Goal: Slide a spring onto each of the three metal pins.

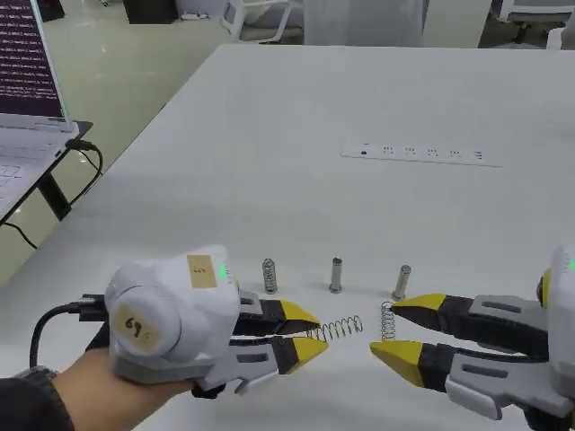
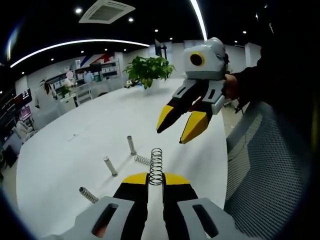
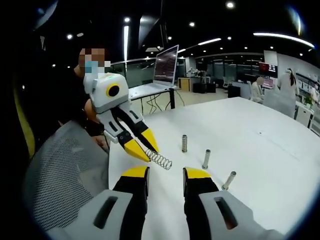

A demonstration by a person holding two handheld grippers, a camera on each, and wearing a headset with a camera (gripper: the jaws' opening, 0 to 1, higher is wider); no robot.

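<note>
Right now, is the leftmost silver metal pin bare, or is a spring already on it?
Spring on: wire coils wrap the leftmost silver metal pin along its length.

Laptop point(image 1: 25, 67), pwr strip point(image 1: 420, 153), plant point(image 2: 150, 70)

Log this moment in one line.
left gripper: shut on spring; right gripper: open; one pin: sprung; two pins: bare; loose spring: on table

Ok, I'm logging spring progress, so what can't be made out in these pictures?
1. Head view: the right gripper is cut off by the right edge.
2. Head view: one end of the held spring is hidden between the shut jaws of the left gripper.
3. Every view: the sprung pin is too small to tell whether its spring is fully down.
</note>
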